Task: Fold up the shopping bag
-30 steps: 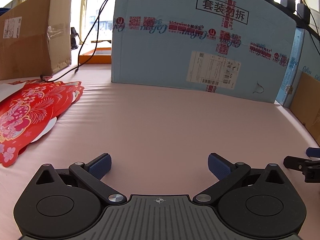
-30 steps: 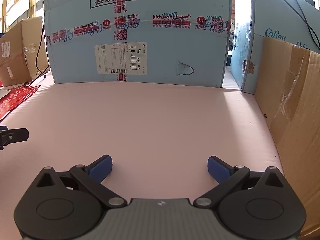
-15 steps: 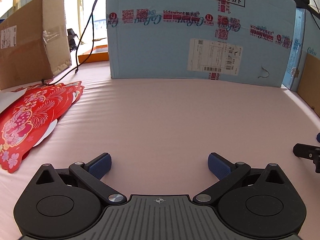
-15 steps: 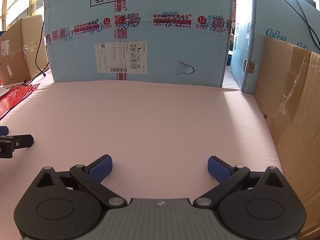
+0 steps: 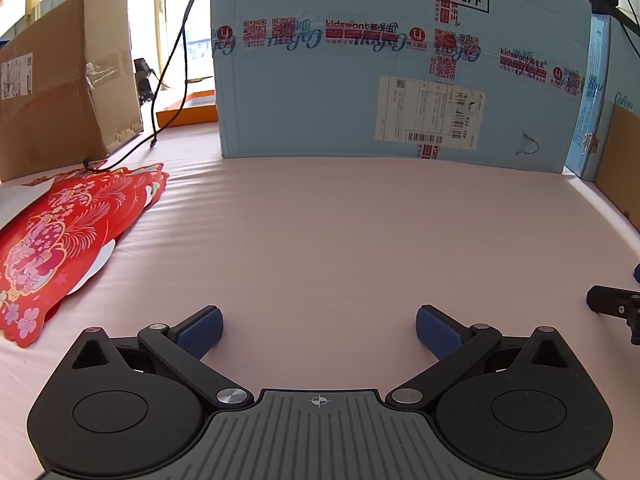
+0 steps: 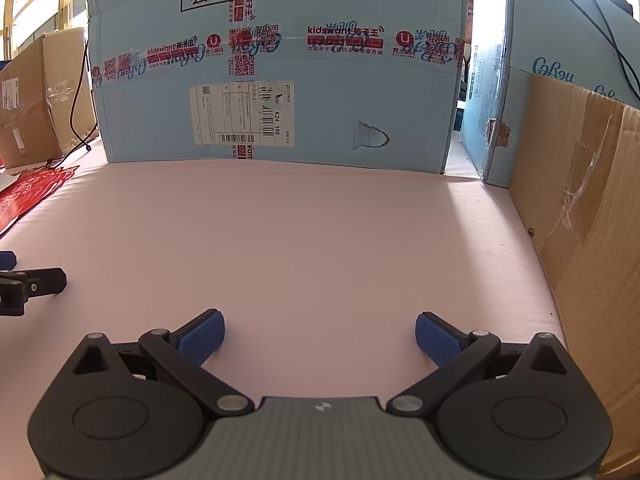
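A red shopping bag (image 5: pixel 60 236) with a pink and gold flower print lies flat on the pink table at the left of the left wrist view. Its far edge shows in the right wrist view (image 6: pixel 32 194). My left gripper (image 5: pixel 319 330) is open and empty, low over the bare table to the right of the bag. My right gripper (image 6: pixel 319 334) is open and empty over the table further right. Each gripper's finger shows at the edge of the other's view.
A large light blue carton (image 5: pixel 392 68) stands across the back of the table. Brown cardboard boxes stand at the back left (image 5: pixel 60 88) and along the right edge (image 6: pixel 592 240). A black cable (image 5: pixel 168 80) hangs down to the table near the bag. The table has a pink cover (image 5: pixel 340 232).
The left gripper has swung a little to the right and levelled out. The right gripper has barely moved. Both stay open and empty.
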Motion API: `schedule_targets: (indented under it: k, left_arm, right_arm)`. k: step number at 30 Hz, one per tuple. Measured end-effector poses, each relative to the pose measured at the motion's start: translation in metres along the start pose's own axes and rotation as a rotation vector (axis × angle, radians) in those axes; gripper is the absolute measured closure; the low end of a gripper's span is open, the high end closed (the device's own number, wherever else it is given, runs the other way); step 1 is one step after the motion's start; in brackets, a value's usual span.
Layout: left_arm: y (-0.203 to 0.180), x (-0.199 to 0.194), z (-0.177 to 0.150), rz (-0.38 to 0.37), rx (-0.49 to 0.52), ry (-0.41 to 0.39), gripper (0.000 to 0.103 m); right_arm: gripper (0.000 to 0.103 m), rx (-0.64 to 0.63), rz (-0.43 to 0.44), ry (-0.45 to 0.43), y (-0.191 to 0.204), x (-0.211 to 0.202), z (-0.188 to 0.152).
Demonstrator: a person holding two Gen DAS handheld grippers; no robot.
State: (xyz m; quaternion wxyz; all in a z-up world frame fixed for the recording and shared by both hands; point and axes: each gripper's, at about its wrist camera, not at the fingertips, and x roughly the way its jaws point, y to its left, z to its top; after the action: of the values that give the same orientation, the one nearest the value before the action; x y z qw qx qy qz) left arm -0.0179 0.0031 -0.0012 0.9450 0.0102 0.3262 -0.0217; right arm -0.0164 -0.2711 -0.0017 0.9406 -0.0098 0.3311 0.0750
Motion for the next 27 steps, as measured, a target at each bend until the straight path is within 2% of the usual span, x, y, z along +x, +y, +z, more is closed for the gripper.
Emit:
schedule_targets:
  k: [27]
  left_arm:
    - [-0.0015,-0.0008,-0.0006,0.002,0.001,0.000,0.000]
  right_arm:
    - [0.000,0.000,-0.002,0.000,0.0017,-0.0005,0.0001]
